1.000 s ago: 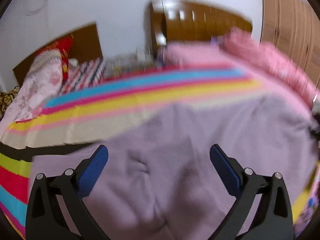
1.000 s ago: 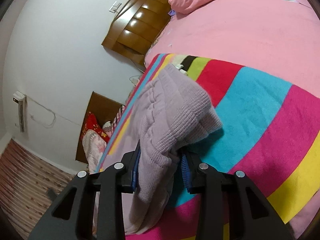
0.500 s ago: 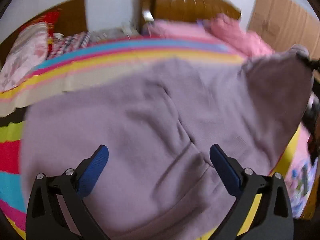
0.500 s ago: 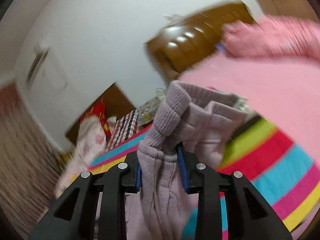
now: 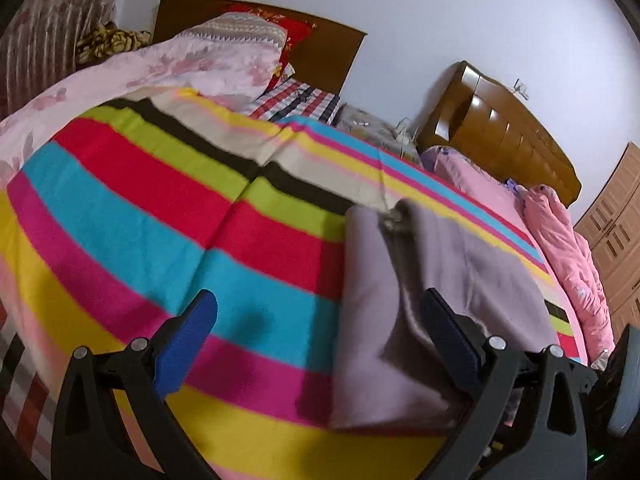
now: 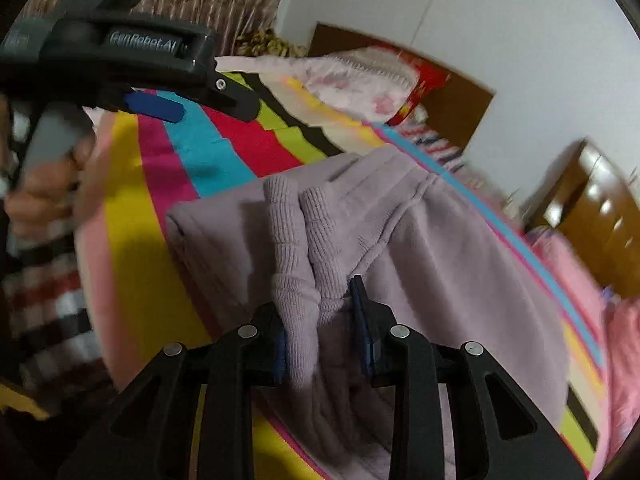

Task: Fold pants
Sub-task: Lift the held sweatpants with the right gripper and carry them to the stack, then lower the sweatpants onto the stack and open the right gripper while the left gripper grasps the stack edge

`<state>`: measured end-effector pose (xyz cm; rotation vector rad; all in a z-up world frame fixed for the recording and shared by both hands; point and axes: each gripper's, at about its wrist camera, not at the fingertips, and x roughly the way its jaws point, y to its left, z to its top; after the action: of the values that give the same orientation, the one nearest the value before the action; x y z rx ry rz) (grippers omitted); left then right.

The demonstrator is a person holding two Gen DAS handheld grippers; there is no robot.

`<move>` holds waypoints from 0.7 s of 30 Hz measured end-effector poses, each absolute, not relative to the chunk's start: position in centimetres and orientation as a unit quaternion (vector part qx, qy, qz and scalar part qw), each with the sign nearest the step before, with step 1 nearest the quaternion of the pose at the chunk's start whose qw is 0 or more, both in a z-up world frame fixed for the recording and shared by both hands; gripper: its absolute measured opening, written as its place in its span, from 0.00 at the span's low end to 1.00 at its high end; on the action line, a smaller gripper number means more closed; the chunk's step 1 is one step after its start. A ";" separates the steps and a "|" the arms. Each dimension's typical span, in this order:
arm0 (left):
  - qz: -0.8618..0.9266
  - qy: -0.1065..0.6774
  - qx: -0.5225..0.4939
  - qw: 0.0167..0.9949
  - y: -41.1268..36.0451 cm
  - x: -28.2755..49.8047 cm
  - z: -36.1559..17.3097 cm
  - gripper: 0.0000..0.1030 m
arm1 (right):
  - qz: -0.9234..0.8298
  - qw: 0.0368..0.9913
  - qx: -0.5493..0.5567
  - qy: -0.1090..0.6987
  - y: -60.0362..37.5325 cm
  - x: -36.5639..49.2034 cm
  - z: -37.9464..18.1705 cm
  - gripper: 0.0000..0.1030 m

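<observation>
The lilac knit pants (image 6: 432,248) lie folded over on a striped blanket (image 5: 168,216); they also show in the left wrist view (image 5: 372,280). My right gripper (image 6: 322,312) is shut on the ribbed cuffs (image 6: 304,224) of the pants and holds them over the folded body. My left gripper (image 5: 320,312) is open and empty, over the blanket at the left edge of the pants. It also shows in the right wrist view (image 6: 156,106), held by a hand at the upper left.
A pink bed (image 5: 480,188) with a wooden headboard (image 5: 504,128) lies beyond the blanket, with a pink duvet (image 5: 568,256) at right. A floral quilt and pillows (image 5: 192,60) are piled at the far left. A wardrobe (image 5: 616,224) stands at right.
My right gripper has carried the cuffs over and down onto the pants' body. My left gripper has swung left, off the pants, and now faces the striped blanket.
</observation>
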<state>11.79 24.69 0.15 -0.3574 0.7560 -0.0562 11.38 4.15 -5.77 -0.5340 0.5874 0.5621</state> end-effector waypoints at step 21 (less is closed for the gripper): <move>-0.204 0.446 -0.233 0.840 17.1 13.3 -1.1 0.93 | 0.273 0.925 0.017 0.262 -13.5 11.4 0.7 0.54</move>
<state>13.35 17.12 -1.15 -0.4931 0.9423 -0.4315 11.41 -13.51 0.73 0.0344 0.5381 0.5606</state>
